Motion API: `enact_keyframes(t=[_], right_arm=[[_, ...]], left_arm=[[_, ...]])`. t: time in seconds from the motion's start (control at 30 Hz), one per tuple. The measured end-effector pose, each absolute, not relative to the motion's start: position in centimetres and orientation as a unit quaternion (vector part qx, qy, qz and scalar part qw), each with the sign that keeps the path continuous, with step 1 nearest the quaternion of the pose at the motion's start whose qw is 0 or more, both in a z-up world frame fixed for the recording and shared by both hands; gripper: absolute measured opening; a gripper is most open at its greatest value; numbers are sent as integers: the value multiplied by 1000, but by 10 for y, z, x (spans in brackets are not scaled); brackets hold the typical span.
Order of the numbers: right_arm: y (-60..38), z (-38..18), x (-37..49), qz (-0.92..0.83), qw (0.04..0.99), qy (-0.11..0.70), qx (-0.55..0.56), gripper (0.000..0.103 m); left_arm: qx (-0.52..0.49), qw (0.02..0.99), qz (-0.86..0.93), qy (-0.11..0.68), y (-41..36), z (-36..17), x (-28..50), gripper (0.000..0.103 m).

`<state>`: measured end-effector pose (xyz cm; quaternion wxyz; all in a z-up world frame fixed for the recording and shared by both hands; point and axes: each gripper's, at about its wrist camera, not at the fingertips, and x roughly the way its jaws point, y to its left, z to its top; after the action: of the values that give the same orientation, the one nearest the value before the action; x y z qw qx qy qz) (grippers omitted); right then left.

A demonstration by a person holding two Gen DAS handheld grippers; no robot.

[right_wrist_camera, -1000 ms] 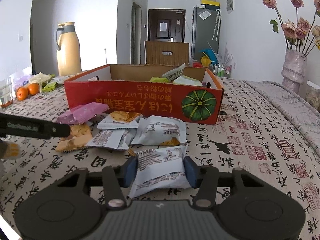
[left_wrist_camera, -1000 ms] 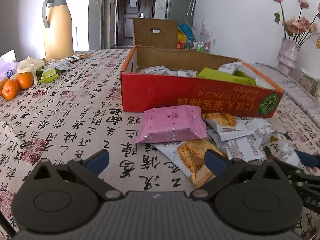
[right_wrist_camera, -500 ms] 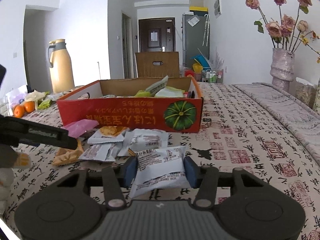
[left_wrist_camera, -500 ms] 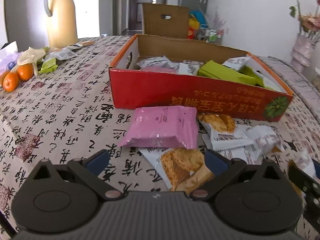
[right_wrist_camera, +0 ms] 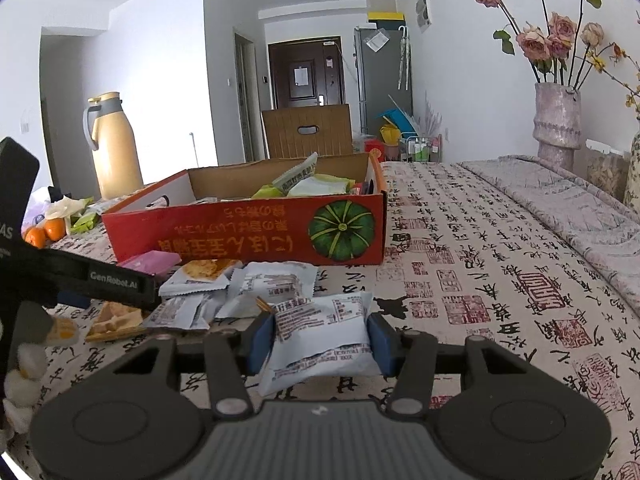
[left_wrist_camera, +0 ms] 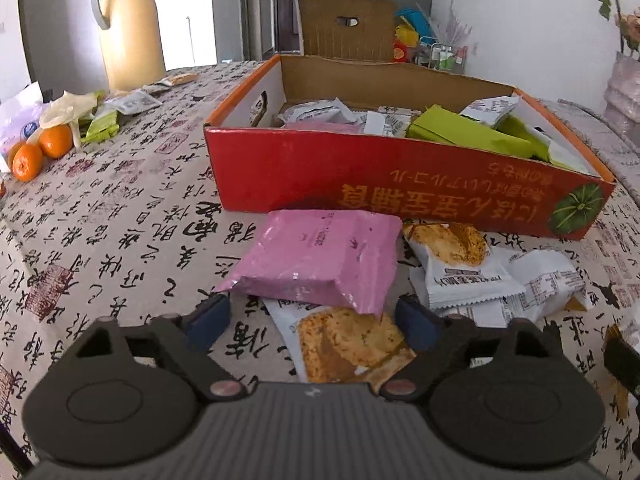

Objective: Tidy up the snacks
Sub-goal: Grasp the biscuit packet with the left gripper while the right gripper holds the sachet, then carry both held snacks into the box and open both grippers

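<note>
Bright daylight, soft shadows, sharp focus — fisheye bending, dark corners

I'm seeing a red box (left_wrist_camera: 360, 176) printed with gold characters and a green pumpkin, a pink packet (left_wrist_camera: 320, 258), white packets (right_wrist_camera: 320, 336), and black-and-red calligraphy covering the beige worktop (left_wrist_camera: 120, 216).

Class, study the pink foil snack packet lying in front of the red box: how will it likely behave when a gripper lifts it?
The pink foil snack packet looks puffy and creased, so it probably dents under a squeeze. Its glossy film may slip between pads. Its flat shape suggests that it slides rather than rolls if pushed.
</note>
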<state>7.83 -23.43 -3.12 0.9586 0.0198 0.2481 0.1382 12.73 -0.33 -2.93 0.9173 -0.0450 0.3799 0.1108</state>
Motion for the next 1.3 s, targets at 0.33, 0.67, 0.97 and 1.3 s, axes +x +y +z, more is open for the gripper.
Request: enact_keyframes(t=[0.33,0.67,0.97,1.3], right_arm=[[-236,-32,76,140,958,248,22,51],[-232,-29,72,138,960,245,17,51],[-228,-22,68,139,962,236,11,51],[-216,-4,69,145,967,212,1,51]], left_arm=[[-11,934,64,351,-4,-28,106,41],[-12,939,47,341,3,-23,90,40],[-15,958,22,286,3,9,66,40],[-13,969,11,246,0,33,68,40]])
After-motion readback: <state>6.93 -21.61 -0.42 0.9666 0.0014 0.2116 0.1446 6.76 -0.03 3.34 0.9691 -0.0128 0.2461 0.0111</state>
